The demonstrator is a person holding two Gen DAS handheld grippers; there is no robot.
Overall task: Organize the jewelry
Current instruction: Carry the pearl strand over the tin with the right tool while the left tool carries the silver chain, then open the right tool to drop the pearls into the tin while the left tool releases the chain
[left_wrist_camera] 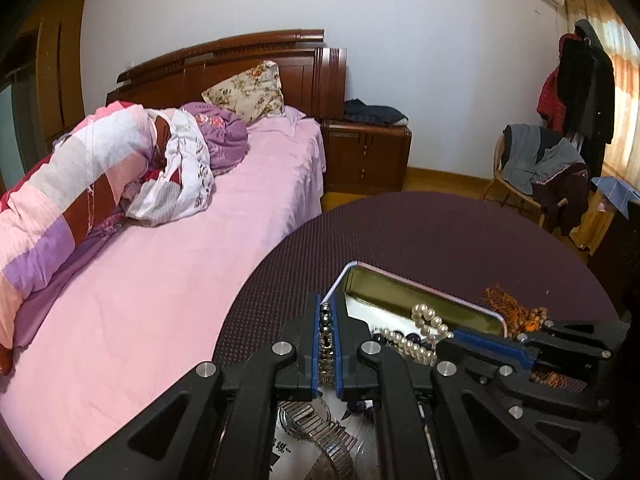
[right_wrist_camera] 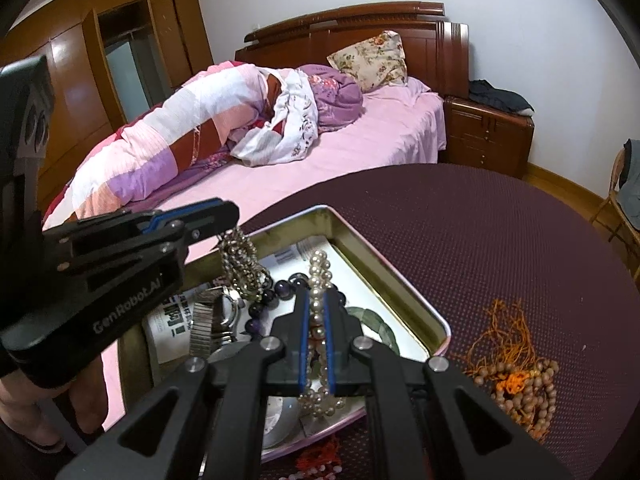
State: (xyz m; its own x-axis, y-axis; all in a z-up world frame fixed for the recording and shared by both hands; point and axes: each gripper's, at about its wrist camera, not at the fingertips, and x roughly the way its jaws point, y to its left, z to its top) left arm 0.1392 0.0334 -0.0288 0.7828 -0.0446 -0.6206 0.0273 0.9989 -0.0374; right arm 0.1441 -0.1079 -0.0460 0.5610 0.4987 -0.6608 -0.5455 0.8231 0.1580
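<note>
An open metal tin (right_wrist_camera: 404,300) with a pink rim sits on the round purple table (right_wrist_camera: 460,220); it also shows in the left wrist view (left_wrist_camera: 400,292). My left gripper (left_wrist_camera: 327,320) is shut on a silver bead chain (right_wrist_camera: 240,260) and holds it over the tin. My right gripper (right_wrist_camera: 317,320) is shut on a pearl necklace (right_wrist_camera: 318,268), which also shows in the left wrist view (left_wrist_camera: 424,328). Inside the tin lie dark purple beads (right_wrist_camera: 280,292), a metal-band watch (right_wrist_camera: 212,320) and a green bangle (right_wrist_camera: 372,320).
Wooden prayer beads with orange tassels (right_wrist_camera: 516,376) lie on the table right of the tin. Red beads (right_wrist_camera: 320,456) lie by the tin's near edge. A bed (left_wrist_camera: 160,280) borders the table on the left. A chair with clothes (left_wrist_camera: 540,168) stands behind.
</note>
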